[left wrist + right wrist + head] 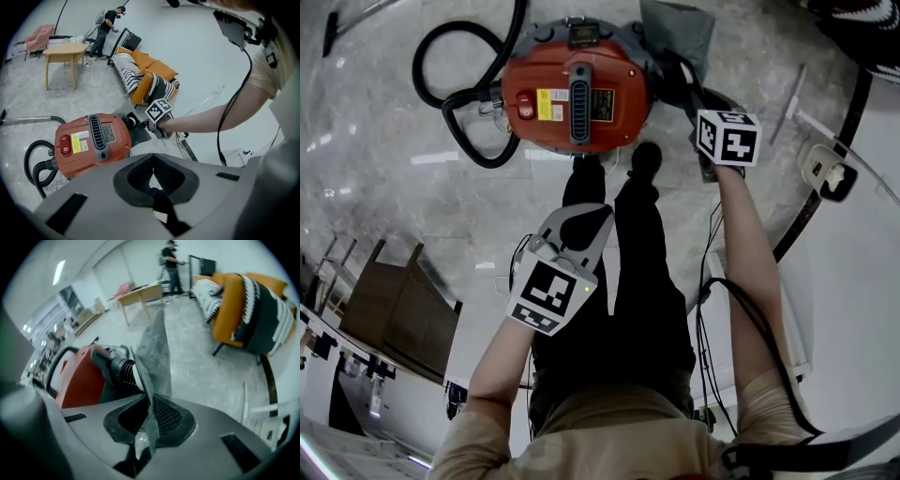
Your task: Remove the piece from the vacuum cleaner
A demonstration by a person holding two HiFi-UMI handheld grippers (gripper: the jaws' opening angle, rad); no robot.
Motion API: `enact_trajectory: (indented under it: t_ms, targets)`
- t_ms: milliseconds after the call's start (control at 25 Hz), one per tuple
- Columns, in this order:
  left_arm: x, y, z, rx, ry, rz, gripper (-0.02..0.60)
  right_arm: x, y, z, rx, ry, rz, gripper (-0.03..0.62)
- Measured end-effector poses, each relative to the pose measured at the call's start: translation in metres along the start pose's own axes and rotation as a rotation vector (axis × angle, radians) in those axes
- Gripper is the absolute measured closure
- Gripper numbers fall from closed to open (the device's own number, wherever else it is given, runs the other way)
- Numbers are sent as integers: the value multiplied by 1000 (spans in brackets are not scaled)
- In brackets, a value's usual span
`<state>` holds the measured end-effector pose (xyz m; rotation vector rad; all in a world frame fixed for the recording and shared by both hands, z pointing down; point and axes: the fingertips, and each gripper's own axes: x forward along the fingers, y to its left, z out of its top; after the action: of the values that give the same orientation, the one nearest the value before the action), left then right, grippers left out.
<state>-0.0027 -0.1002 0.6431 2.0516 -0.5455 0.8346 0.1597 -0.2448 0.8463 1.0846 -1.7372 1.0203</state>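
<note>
Our right gripper clamps only the grey cloth piece's thin edge at frame centre, so tugging may slip or tear it.

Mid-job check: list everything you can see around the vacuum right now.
vacuum cleaner: one, red, on the floor
hose: one, black, looped beside the vacuum
grey fabric piece: one, grey, at the vacuum's side
sofa: one, orange with striped throw, by the wall
table: one, wooden, far back
other person: one, dark clothes, beyond the table
left gripper: one, grey, shut, empty
right gripper: one, grey, shut on the fabric piece
</note>
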Motion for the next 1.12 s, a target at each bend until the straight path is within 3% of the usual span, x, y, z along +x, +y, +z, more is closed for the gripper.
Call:
enact_trajectory:
  t_ms: [80, 200, 400, 960, 1120]
  targets:
    - [0, 0, 0, -4, 0, -1, 577, 0, -1, 1, 140, -18, 15, 553]
    - [2, -1, -2, -2, 8, -7, 577, 2, -2, 1, 173, -2, 42, 553]
    - [1, -2, -1, 6, 5, -13, 577, 2, -3, -2, -54, 37, -26, 553]
    - [-8, 10, -8, -22, -14, 16, 577, 7, -8, -5, -250, 55, -109, 553]
    - [-8, 11, -12, -32, -13, 21, 577, 10, -9, -6, -263, 69, -107, 553]
